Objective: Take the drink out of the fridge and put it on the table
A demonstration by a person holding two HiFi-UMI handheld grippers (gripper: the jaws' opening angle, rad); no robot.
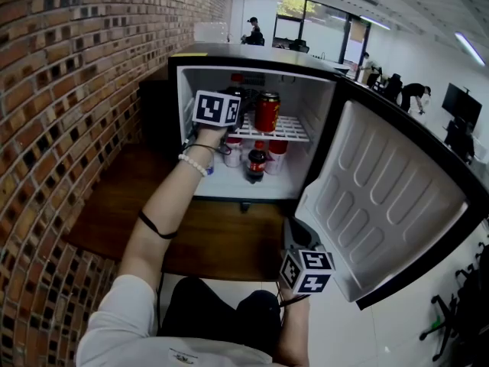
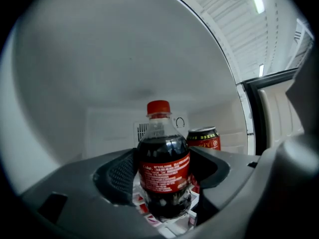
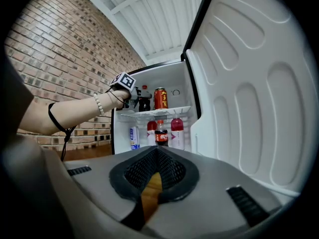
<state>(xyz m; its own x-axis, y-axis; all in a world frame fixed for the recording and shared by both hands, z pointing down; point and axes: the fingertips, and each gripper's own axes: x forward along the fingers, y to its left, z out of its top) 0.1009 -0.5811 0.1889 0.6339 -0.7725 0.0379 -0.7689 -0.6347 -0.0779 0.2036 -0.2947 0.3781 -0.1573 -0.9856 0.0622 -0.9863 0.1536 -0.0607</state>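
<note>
1. Left gripper had its pads closed against both sides of the cola bottle, which stood upright on the fridge's upper wire shelf.
2. We saw a red can just beside that bottle, on the same shelf.
3. Below, we saw a second cola bottle among other drinks.
4. Our right gripper, tips together and empty, hung low by the open door.
</note>
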